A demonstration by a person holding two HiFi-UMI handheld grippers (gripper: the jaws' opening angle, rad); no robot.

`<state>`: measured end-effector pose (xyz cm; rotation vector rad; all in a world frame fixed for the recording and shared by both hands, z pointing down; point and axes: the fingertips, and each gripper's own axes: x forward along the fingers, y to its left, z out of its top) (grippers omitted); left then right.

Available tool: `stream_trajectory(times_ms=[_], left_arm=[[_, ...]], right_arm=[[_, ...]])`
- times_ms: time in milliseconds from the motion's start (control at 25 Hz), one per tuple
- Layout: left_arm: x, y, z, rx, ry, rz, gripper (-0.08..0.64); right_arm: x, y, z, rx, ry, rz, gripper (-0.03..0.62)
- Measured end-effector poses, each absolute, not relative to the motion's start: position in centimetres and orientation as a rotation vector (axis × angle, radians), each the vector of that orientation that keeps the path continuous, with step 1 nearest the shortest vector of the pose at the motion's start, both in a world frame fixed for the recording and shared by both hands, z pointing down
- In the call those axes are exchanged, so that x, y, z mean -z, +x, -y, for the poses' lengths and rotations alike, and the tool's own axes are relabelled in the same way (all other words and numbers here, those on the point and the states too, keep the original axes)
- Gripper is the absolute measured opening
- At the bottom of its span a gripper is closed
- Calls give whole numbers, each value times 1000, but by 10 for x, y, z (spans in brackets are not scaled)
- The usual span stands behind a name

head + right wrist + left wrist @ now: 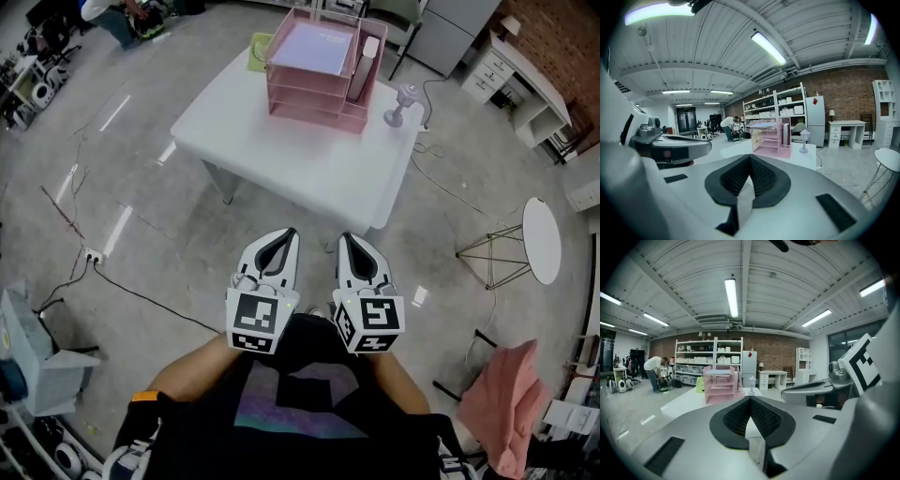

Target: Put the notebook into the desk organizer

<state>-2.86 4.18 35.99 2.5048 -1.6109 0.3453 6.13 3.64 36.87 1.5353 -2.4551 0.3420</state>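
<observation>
A pink desk organizer stands at the far side of a white table. A lavender notebook lies flat on its top tray, and a pale book stands upright in its side slot. Both grippers hang close to my body over the floor, well short of the table. My left gripper is shut with nothing between its jaws, and so is my right gripper. The organizer shows far ahead past the left gripper. It also shows as the organizer beyond the right gripper.
A small lamp figure and a green item flank the organizer on the table. A round white stool and a pink cloth are at the right. Cables and a power strip lie on the floor at left. A person bends far back.
</observation>
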Motion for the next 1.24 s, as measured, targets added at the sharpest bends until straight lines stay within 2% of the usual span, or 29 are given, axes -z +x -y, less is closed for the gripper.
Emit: stream_trajectory(times_ms=[1240], left_arm=[[-363,-24,-41,-380,2504,1633,8]], right_arm=[[-374,61,-37,-353,1492,2464,14]])
